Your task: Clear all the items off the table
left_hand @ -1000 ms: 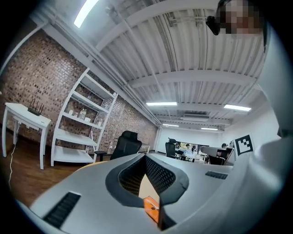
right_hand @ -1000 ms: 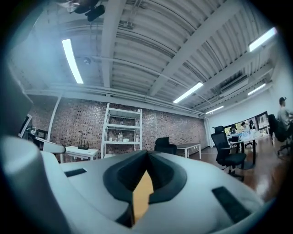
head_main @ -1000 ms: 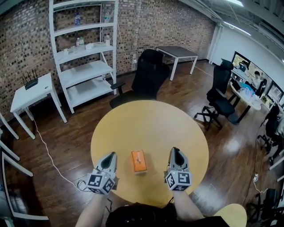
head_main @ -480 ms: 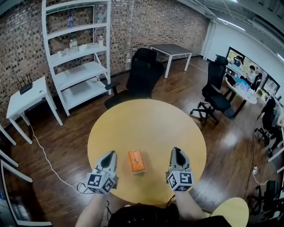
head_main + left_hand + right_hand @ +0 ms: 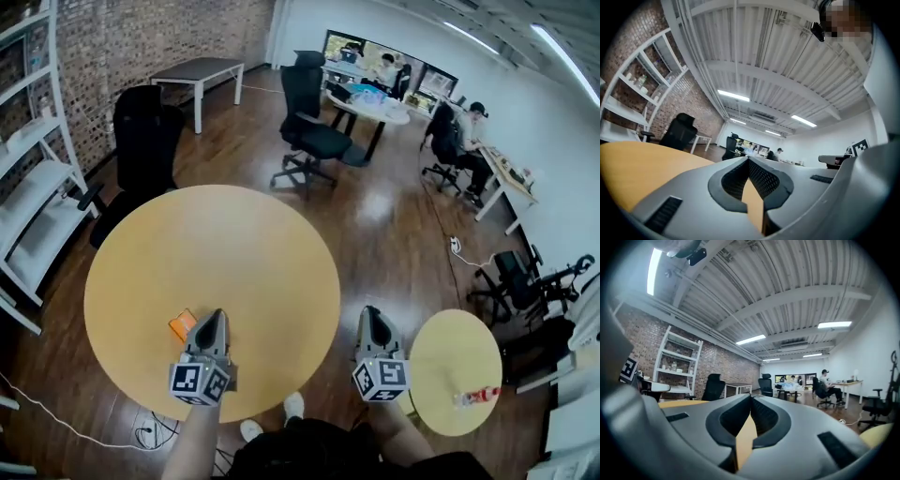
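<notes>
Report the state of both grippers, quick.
Left gripper: closed, holding nothing.
Right gripper: closed, holding nothing.

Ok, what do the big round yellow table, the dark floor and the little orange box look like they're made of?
Big round yellow table: probably laminate or painted wood; smooth, matte, even colour, no visible grain.
Dark floor: glossy wooden planks; seams and light reflections show.
Small orange box: likely cardboard, but partly hidden, so unsure.
</notes>
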`<state>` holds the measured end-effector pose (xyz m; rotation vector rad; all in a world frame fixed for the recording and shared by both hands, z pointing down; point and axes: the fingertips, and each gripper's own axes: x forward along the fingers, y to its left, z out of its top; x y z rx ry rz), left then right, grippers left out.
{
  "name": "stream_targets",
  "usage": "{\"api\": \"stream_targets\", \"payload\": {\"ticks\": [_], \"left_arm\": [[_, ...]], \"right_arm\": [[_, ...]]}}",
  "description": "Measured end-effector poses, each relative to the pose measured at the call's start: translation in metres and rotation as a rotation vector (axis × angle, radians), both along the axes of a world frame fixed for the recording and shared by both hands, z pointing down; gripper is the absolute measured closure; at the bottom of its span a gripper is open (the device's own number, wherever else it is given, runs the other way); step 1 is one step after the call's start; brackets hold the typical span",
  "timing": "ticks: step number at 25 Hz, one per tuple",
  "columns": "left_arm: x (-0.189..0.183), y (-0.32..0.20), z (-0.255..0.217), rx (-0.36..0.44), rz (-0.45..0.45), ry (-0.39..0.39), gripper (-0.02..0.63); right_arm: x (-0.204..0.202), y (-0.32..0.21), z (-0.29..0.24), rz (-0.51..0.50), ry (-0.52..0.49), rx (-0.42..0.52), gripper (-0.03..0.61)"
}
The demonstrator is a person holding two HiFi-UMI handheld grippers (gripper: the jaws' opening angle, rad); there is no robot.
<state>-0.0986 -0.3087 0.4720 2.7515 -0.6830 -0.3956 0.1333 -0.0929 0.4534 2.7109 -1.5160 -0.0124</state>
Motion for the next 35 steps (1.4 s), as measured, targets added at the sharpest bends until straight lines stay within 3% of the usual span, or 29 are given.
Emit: {"api": "stream_targets", "payload": {"ticks": [4, 8, 13, 19, 23, 27, 31, 34, 35], "left_arm": [[0.076, 0.054, -0.002, 0.009, 0.202, -0.015, 0.614], [0.128, 0.105, -0.022, 0.084, 0.346, -0.023, 0.614], [0.188, 0.149, -0.031, 0.12, 0.399, -0.028, 0.614], [0.282, 0.251, -0.038, 0.159, 0.533, -0.039, 0.614], [0.352, 0.337, -0.039, 0.149, 0.694, -0.016, 0.614], [0.404, 0.417, -0.037, 0.146, 0.924, 0.009, 0.614], [0.424, 0.521, -0.027, 0.196, 1.15, -0.002, 0.614], [0.437, 0.566, -0.034, 0.202, 1.271, 0.007, 0.614], [0.44, 0.574, -0.035, 0.196, 1.297, 0.017, 0.614]], "right_arm": [[0.035, 0.078, -0.012, 0.176, -0.003, 0.046, 0.574], [0.059, 0.132, -0.009, 0.256, 0.003, 0.068, 0.574], [0.111, 0.188, 0.005, 0.312, -0.017, 0.104, 0.574], [0.163, 0.279, -0.009, 0.374, 0.078, 0.101, 0.574], [0.171, 0.354, -0.014, 0.442, 0.1, 0.083, 0.574], [0.165, 0.41, -0.019, 0.593, 0.113, 0.08, 0.574], [0.155, 0.492, -0.018, 0.754, 0.146, 0.091, 0.573], [0.15, 0.532, -0.021, 0.865, 0.139, 0.087, 0.569], [0.148, 0.541, -0.019, 0.894, 0.133, 0.083, 0.529]]}}
